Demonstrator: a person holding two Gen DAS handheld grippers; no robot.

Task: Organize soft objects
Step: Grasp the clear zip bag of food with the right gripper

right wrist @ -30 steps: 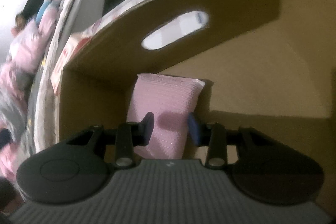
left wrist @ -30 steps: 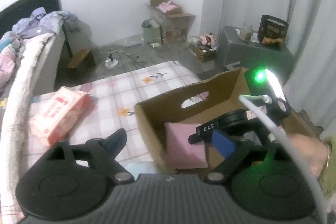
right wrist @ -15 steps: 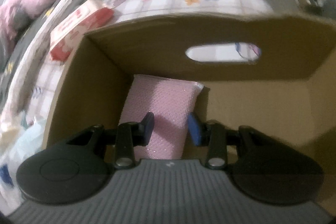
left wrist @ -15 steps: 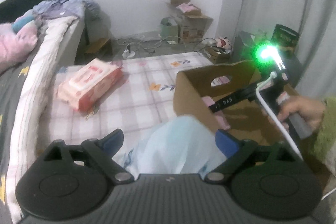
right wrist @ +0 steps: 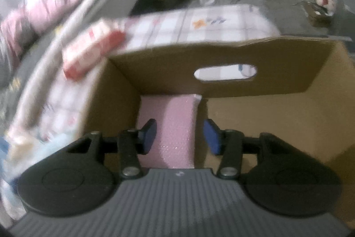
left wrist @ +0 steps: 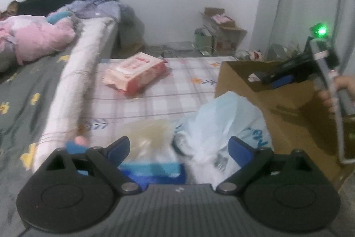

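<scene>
1. Blue pads mark your left gripper in the left wrist view, and its jaws stand spread wide with nothing pinched. A pale blue plastic bag bulges up just ahead, between the two fingers, beside a clear-wrapped pack with a blue band lying toward the left finger; whether either pad touches them you cannot tell. Farther off on the checked sheet lies a pink wipes pack, well apart from the gripper. To the right stands the cardboard box, with your right gripper over its rim.

2. Pink foam shows in the right wrist view: the pink padded pouch leans in the box's near-left corner, below the handle slot. Your right gripper hangs above it, jaws apart and just now widening. The pouch sits in line between the pads, but they are clear of it. The wipes pack lies outside the box, up left, blurred.
</scene>
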